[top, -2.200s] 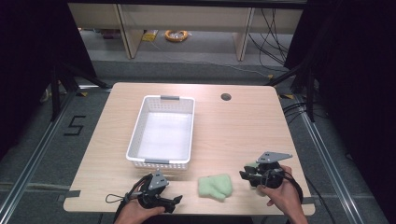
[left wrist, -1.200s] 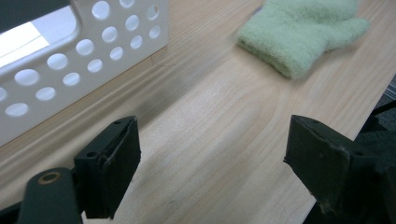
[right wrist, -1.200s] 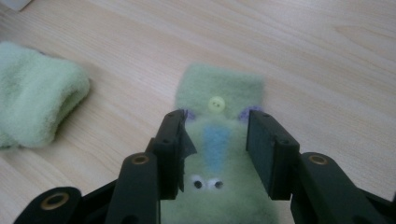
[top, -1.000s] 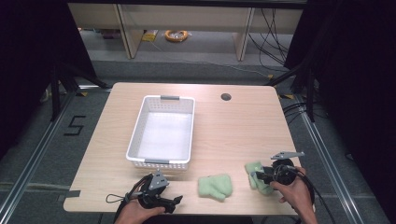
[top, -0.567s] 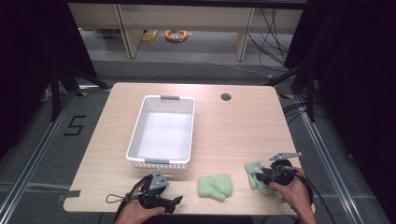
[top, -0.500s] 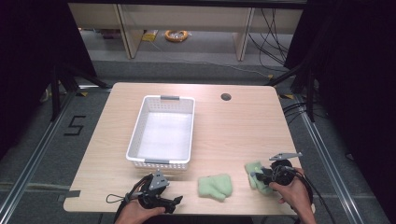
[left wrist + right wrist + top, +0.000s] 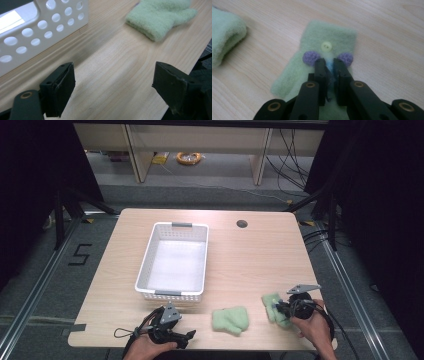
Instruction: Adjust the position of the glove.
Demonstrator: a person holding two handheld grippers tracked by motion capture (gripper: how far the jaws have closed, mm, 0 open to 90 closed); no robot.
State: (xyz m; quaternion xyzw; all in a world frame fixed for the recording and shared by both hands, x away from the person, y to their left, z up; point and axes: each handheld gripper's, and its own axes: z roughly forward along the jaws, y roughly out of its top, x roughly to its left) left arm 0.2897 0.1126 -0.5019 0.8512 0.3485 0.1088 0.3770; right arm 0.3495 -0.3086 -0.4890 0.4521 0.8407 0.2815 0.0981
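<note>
- two green mittens: one (image 7: 274, 307) at the tabletop's (image 7: 250, 255) near right, the other mitten (image 7: 230, 319) just left.
- right hand-held gripper (image 7: 329, 65) has just closed, pinching the first mitten.
- left hand-held gripper (image 7: 112, 82) spread wide over bare wood.
- one white basket (image 7: 150, 265).

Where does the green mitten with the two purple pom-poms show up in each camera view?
High view: the decorated mitten lies near the table's front right, at the right gripper.
Left gripper view: what lies at top right is the plain mitten, not the decorated one.
Right gripper view: centre, with the jaws pinching it between the pom-poms.
Shared landmark: the plain mitten, middle front in the high view, at the left edge in the right gripper view.
</note>
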